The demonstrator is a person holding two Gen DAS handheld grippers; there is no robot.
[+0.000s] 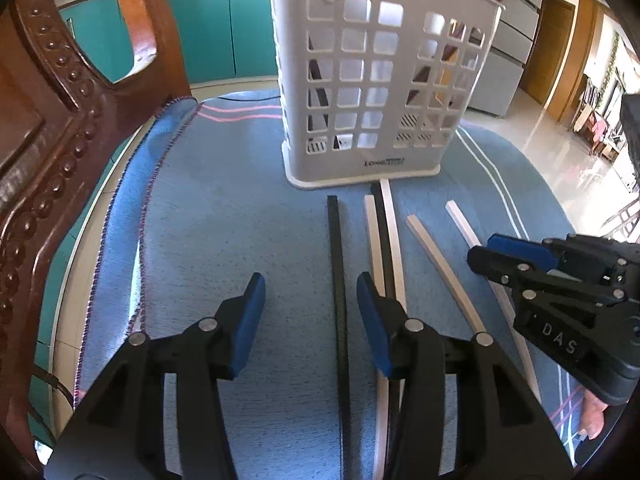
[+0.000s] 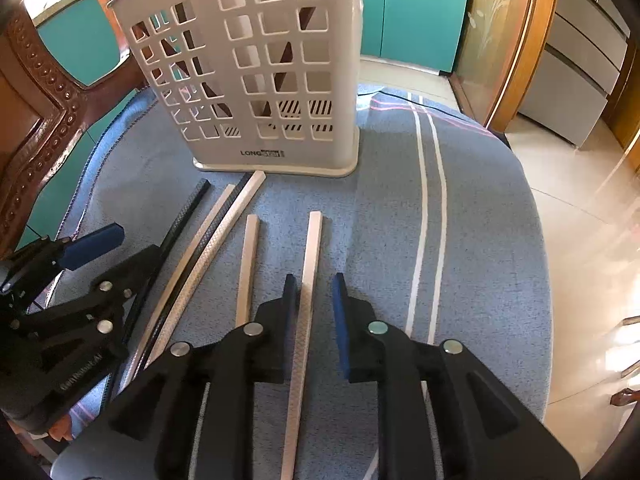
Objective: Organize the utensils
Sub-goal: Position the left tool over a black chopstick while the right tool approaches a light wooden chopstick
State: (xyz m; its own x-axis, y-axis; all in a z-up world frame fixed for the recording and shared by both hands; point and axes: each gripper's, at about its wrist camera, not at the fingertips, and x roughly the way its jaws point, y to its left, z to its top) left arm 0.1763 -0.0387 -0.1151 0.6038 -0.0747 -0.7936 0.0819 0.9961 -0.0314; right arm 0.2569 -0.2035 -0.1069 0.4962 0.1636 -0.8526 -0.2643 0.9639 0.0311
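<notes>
Several chopsticks lie side by side on a blue cloth in front of a white slotted utensil holder (image 1: 376, 80), which also shows in the right wrist view (image 2: 260, 72). My left gripper (image 1: 310, 320) is open, low over the cloth, with a black chopstick (image 1: 336, 264) between its fingers. My right gripper (image 2: 314, 320) is open around a pale chopstick (image 2: 308, 280), which lies against the left blue pad. Other pale chopsticks (image 2: 246, 264) and a black one (image 2: 184, 216) lie to the left. The right gripper also shows in the left wrist view (image 1: 484, 256).
The blue cloth (image 1: 224, 232) covers a round table. A carved wooden chair back (image 1: 48, 128) stands at the left edge. Teal cabinets (image 1: 208, 20) are behind. The floor (image 2: 580, 220) drops away on the right.
</notes>
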